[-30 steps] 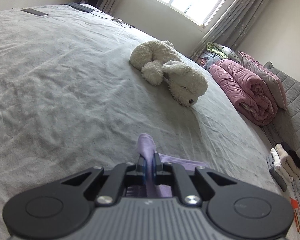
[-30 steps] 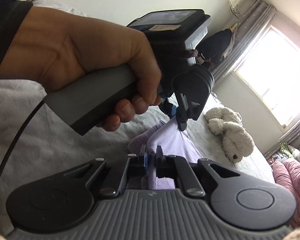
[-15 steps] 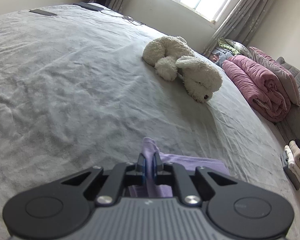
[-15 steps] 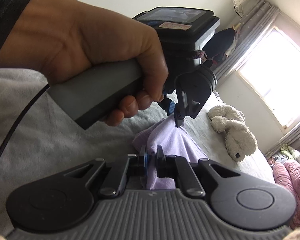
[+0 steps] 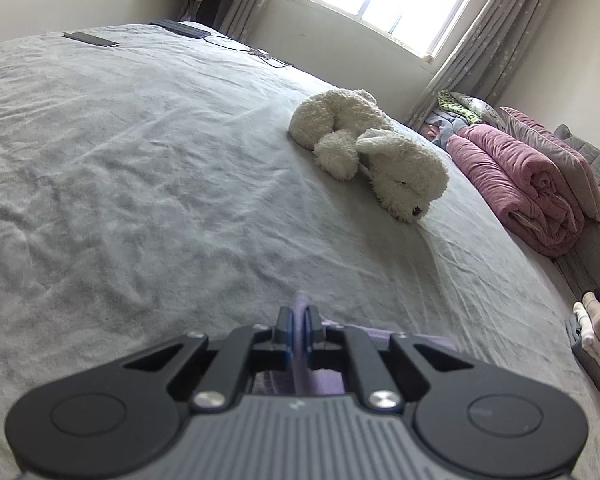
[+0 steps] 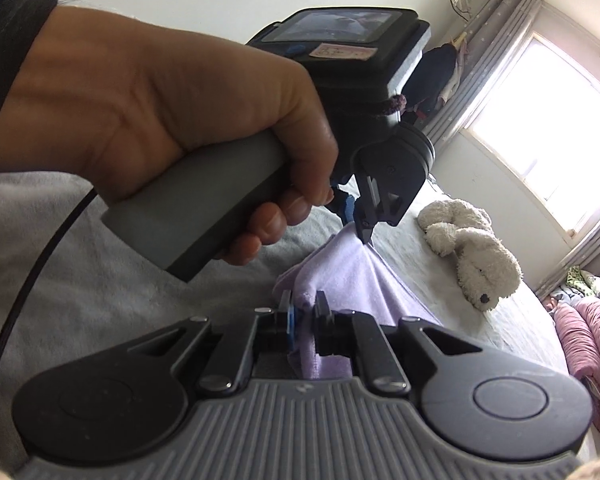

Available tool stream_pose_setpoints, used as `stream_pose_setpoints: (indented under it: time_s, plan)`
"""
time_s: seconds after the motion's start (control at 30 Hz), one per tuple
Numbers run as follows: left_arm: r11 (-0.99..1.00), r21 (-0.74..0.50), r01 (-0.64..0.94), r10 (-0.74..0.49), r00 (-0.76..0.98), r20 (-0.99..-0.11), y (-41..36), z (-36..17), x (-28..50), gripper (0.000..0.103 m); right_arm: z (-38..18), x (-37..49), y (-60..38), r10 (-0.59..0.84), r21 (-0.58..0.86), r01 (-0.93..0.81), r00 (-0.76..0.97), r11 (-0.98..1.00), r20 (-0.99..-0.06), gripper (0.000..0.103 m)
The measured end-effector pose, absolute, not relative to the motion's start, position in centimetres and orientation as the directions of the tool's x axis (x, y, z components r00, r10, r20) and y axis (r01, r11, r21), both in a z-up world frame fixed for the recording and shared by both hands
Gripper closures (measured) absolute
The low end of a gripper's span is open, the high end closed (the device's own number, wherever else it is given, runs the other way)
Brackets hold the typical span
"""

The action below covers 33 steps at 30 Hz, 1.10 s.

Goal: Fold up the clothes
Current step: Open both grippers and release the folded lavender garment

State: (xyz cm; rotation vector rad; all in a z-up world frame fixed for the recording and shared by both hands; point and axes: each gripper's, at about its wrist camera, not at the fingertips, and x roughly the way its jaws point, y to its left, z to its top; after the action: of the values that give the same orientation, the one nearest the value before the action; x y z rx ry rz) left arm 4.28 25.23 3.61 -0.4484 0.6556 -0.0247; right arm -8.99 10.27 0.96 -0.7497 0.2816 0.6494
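Observation:
A lilac garment (image 6: pixel 352 276) lies bunched on the grey bed. My left gripper (image 5: pixel 298 322) is shut on a fold of the lilac garment (image 5: pixel 300 308), which hangs below its jaws. In the right wrist view the left gripper (image 6: pixel 360 228) pinches the cloth's upper edge from above, held by a hand. My right gripper (image 6: pixel 305 312) has its jaws a little apart around another fold of the same cloth, close beside the left one.
A white plush dog (image 5: pixel 372 156) lies mid-bed. A rolled pink quilt (image 5: pixel 520 184) and pillows lie at the right. Folded clothes (image 5: pixel 592 328) sit at the right edge. A phone (image 5: pixel 90 39) and cables lie at the far side of the grey bedsheet (image 5: pixel 120 180).
The left gripper has tilted and lowered with the cloth. The right gripper's jaws have parted slightly around the fold; both grippers stay close together.

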Motion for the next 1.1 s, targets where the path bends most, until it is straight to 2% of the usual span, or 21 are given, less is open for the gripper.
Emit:
stream_pose_setpoints:
  time_s: [0.13, 0.23, 0.43, 0.47, 0.53, 0.57, 0.83, 0.9, 1.1]
  plan:
    - [0.879, -0.449, -0.160, -0.159, 0.789, -0.593, 26.4, 3.2, 4.3, 0.096, 0.6, -9.9, 10.4, 0.450, -0.553, -0.661, 0.750, 0.506, -0.485, 0.078]
    - [0.867, -0.465, -0.181, -0.152, 0.793, -0.591, 27.2, 3.5, 3.9, 0.093, 1.7, -10.7, 9.9, 0.489, -0.515, -0.700, 0.715, 0.495, -0.500, 0.073]
    - [0.882, -0.463, -0.092, -0.199, 0.817, -0.541, 26.5, 5.6, 2.5, 0.094, 6.0, -10.9, 7.0, 0.581, -0.373, -0.779, 0.625, 0.504, -0.521, 0.077]
    - [0.884, -0.462, -0.072, -0.211, 0.819, -0.534, 26.1, 5.8, 2.2, 0.093, 6.8, -11.6, 6.3, 0.579, -0.336, -0.778, 0.623, 0.532, -0.526, 0.078]
    - [0.887, -0.460, -0.040, -0.235, 0.818, -0.525, 25.3, 6.0, 1.6, 0.093, 7.6, -10.7, 4.6, 0.551, -0.274, -0.751, 0.637, 0.600, -0.540, 0.086]
    - [0.889, -0.457, -0.025, -0.246, 0.817, -0.523, 24.8, 6.0, 1.3, 0.093, 7.8, -10.1, 3.8, 0.534, -0.244, -0.733, 0.644, 0.634, -0.548, 0.086]
    - [0.924, -0.380, 0.028, -0.258, 0.781, -0.569, 21.1, 5.1, -0.5, 0.093, 5.5, -3.7, -0.4, 0.442, -0.026, -0.618, 0.590, 0.786, -0.675, 0.085]
    - [0.946, -0.325, -0.002, -0.210, 0.759, -0.616, 20.6, 4.5, -0.3, 0.093, 4.4, -3.2, -0.5, 0.446, 0.010, -0.611, 0.565, 0.791, -0.694, 0.085]
    - [0.951, -0.306, -0.036, -0.179, 0.744, -0.644, 20.8, 3.8, -0.3, 0.094, 3.2, -3.0, -1.0, 0.465, 0.067, -0.599, 0.541, 0.798, -0.701, 0.085]
